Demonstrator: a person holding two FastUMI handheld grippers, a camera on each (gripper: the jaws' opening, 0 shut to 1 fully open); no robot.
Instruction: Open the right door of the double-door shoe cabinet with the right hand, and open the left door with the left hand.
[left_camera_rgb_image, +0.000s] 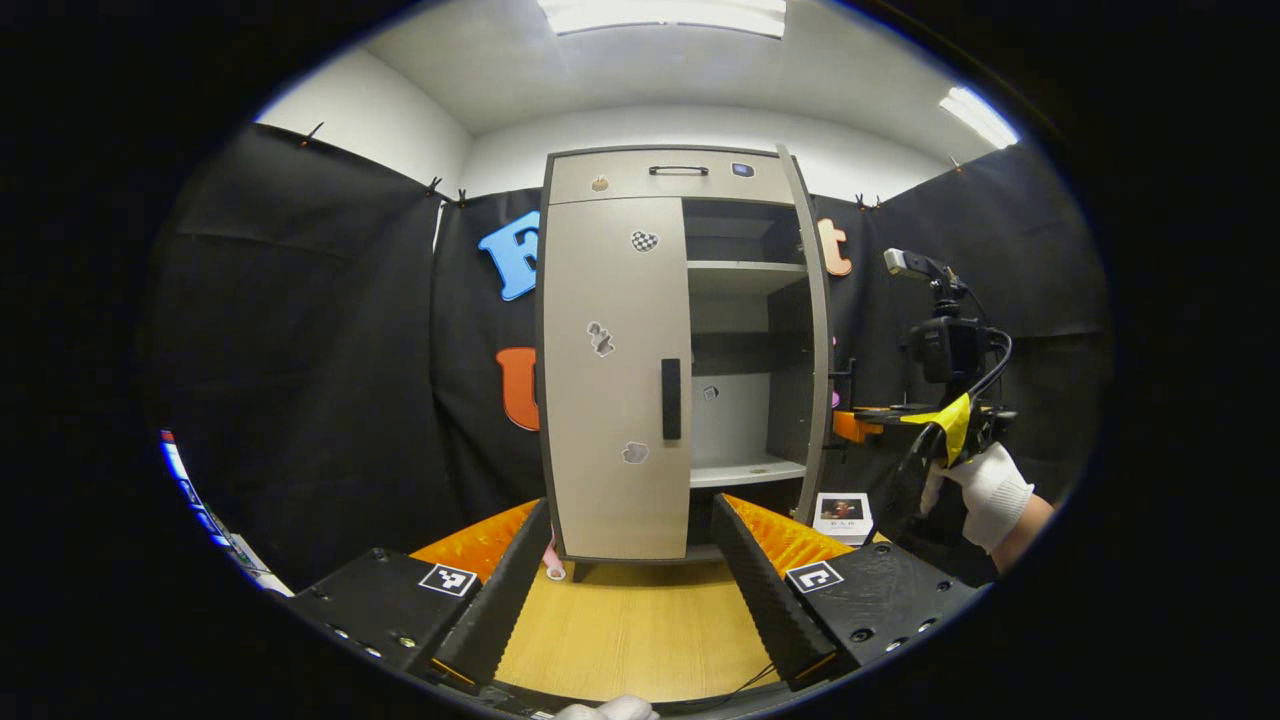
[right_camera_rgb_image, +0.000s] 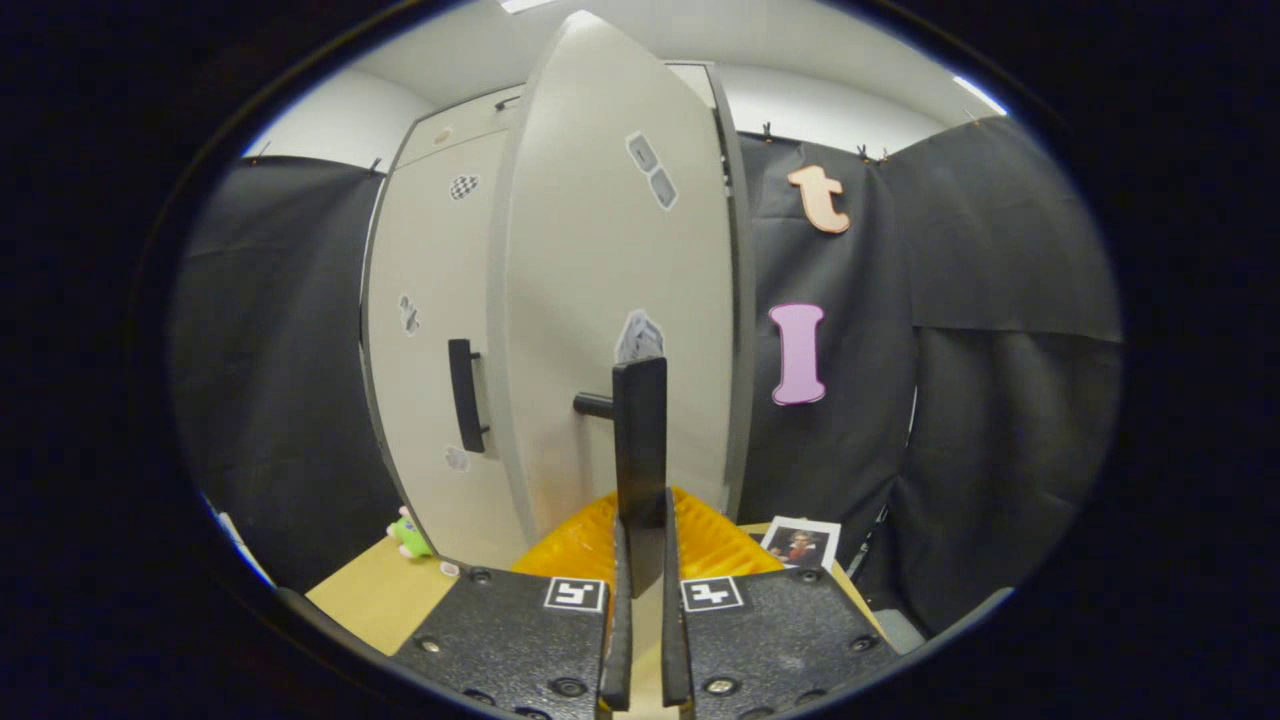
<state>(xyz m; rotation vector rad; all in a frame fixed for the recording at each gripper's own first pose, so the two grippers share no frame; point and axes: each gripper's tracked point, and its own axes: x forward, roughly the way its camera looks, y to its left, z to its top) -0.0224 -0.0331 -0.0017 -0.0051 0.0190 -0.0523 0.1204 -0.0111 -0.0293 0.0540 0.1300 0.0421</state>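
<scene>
Cabinet: double-door shoe cabinet (left_camera_rgb_image: 680, 350) stands upright on the wooden tabletop (left_camera_rgb_image: 630, 630), centre of the left gripper view, against the black cloth wall.
Right door: right door (right_camera_rgb_image: 610, 300) swung open; in the left gripper view it shows edge-on at the cabinet's right side, with shelves (left_camera_rgb_image: 745, 268) exposed behind it.
Right door handle: dark vertical bar handle (right_camera_rgb_image: 640, 450), lower centre of the right gripper view, standing between the right tool's fingers.
Right tool: right tool (right_camera_rgb_image: 640, 560) clenched on that handle, both fingers pressing its lower end. In the left gripper view it appears at right centre (left_camera_rgb_image: 850, 425), held by a white-gloved hand (left_camera_rgb_image: 990, 490).
Left door: left door (left_camera_rgb_image: 615, 380) closed, flush with the cabinet front; its dark handle (left_camera_rgb_image: 671, 399) sits at the door's right edge, untouched.
Left tool: left tool (left_camera_rgb_image: 630, 560) released, fingers spread wide, low in the frame, short of the left door.
Drawer: top drawer (left_camera_rgb_image: 670, 178) closed.
Other items: photo card (left_camera_rgb_image: 842, 515) on the tabletop near the cabinet's lower right; small green toy (right_camera_rgb_image: 410, 535) at its lower left.
</scene>
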